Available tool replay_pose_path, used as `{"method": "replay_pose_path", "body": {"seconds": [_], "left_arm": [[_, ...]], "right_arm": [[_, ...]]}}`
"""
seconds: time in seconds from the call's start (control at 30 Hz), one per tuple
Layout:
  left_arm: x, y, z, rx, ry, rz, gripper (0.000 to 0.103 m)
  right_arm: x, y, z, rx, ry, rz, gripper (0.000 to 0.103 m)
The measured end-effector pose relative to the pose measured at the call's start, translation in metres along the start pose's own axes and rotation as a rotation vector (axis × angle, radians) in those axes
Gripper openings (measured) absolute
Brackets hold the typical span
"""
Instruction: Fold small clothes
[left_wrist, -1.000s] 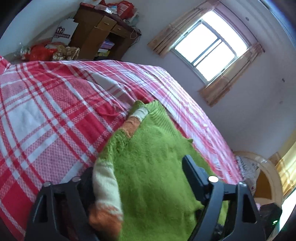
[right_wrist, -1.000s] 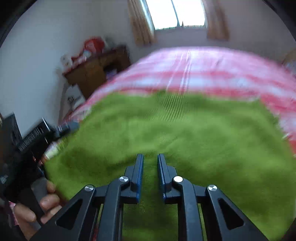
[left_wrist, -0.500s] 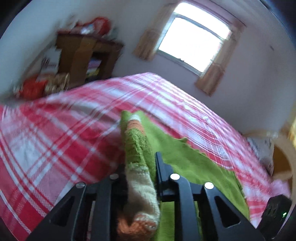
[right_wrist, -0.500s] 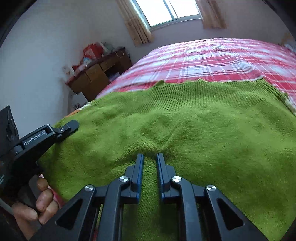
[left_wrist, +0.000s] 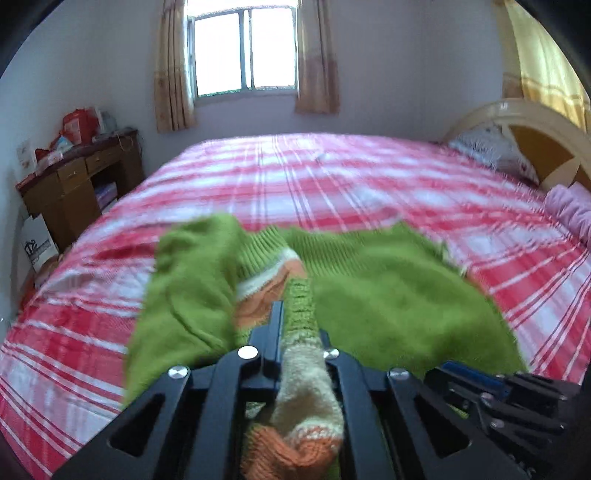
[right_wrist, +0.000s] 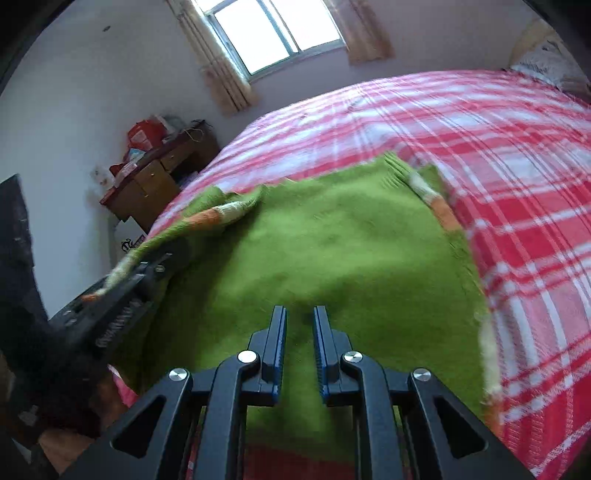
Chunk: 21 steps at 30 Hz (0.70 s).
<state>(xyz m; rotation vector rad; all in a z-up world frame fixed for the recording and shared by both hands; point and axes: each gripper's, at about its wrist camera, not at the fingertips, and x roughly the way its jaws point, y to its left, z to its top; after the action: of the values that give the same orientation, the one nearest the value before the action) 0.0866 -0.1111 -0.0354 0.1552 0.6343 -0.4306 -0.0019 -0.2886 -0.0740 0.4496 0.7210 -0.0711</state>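
Observation:
A green knitted sweater (left_wrist: 399, 299) with orange and cream striped cuffs lies on the red plaid bed (left_wrist: 332, 177). My left gripper (left_wrist: 299, 314) is shut on the sweater's left sleeve (left_wrist: 306, 373), holding it lifted over the sweater's body. In the right wrist view the sweater (right_wrist: 332, 243) spreads flat, the left gripper (right_wrist: 147, 273) holds the sleeve at the left, and the other sleeve's cuff (right_wrist: 432, 199) lies at the far right edge. My right gripper (right_wrist: 299, 321) hovers over the sweater's near part with the jaws a narrow gap apart and nothing between them.
A wooden desk (left_wrist: 74, 184) with clutter stands left of the bed under the window (left_wrist: 243, 51). A headboard (left_wrist: 535, 147), pillow (left_wrist: 491, 151) and a pink roll (left_wrist: 569, 214) are at the right. The bed's near edge is just below the grippers.
My left gripper has closed on the sleeve and swung it up and over toward the sweater's middle. The right gripper has stayed narrowly parted over the sweater, shifting slightly.

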Motion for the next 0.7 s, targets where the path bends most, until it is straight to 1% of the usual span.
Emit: {"method": "replay_pose_path", "body": {"seconds": [0.07,0.13,0.2,0.27,0.3,0.33,0.37,0.4,0.43,0.47,0.53,0.6,0.63,0.67,0.7], "left_arm": [[0.007,-0.002,-0.005,-0.011,0.038,-0.004,0.004],[0.007,-0.001,-0.005,-0.017,0.043,-0.014,0.004],[0.001,0.004,-0.006,-0.034,0.04,-0.057,0.005],[-0.009,0.01,-0.007,-0.045,0.049,-0.103,0.008],[-0.013,0.012,-0.008,-0.048,0.049,-0.117,0.015],[-0.021,0.017,-0.009,-0.056,0.051,-0.149,0.02],[-0.032,0.025,-0.011,-0.07,0.057,-0.195,0.033],[-0.038,0.029,-0.013,-0.079,0.058,-0.218,0.05],[-0.052,0.042,-0.015,-0.096,0.043,-0.251,0.058],[-0.06,0.049,-0.016,-0.106,0.022,-0.266,0.069],[-0.08,0.074,-0.018,-0.147,-0.039,-0.283,0.071],[-0.088,0.096,-0.015,-0.201,-0.08,-0.259,0.071],[-0.09,0.11,-0.015,-0.24,-0.105,-0.229,0.071],[-0.088,0.123,-0.015,-0.274,-0.11,-0.197,0.071],[-0.084,0.131,-0.014,-0.297,-0.104,-0.179,0.071]], "right_arm": [[-0.002,-0.004,-0.005,-0.001,-0.011,0.017,0.014],[-0.001,-0.005,-0.004,0.001,-0.01,0.022,0.014],[0.002,-0.007,-0.002,0.011,-0.004,0.037,0.016],[0.002,-0.01,-0.002,0.026,-0.001,0.054,0.016],[0.002,-0.012,-0.002,0.031,0.002,0.064,0.016],[0.002,-0.014,0.0,0.036,0.006,0.074,0.016],[0.002,-0.015,0.001,0.042,0.016,0.083,0.016],[0.003,-0.016,0.004,0.047,0.028,0.087,0.016],[0.002,-0.015,0.007,0.056,0.037,0.095,0.016],[-0.001,-0.014,0.012,0.07,0.042,0.114,0.016],[-0.009,-0.01,0.022,0.083,0.015,0.159,0.016],[-0.017,0.001,0.035,0.083,-0.034,0.221,0.017],[-0.018,0.008,0.041,0.082,-0.044,0.253,0.02],[-0.016,0.016,0.047,0.084,-0.041,0.291,0.026],[-0.011,0.025,0.055,0.09,-0.033,0.322,0.044]]}}
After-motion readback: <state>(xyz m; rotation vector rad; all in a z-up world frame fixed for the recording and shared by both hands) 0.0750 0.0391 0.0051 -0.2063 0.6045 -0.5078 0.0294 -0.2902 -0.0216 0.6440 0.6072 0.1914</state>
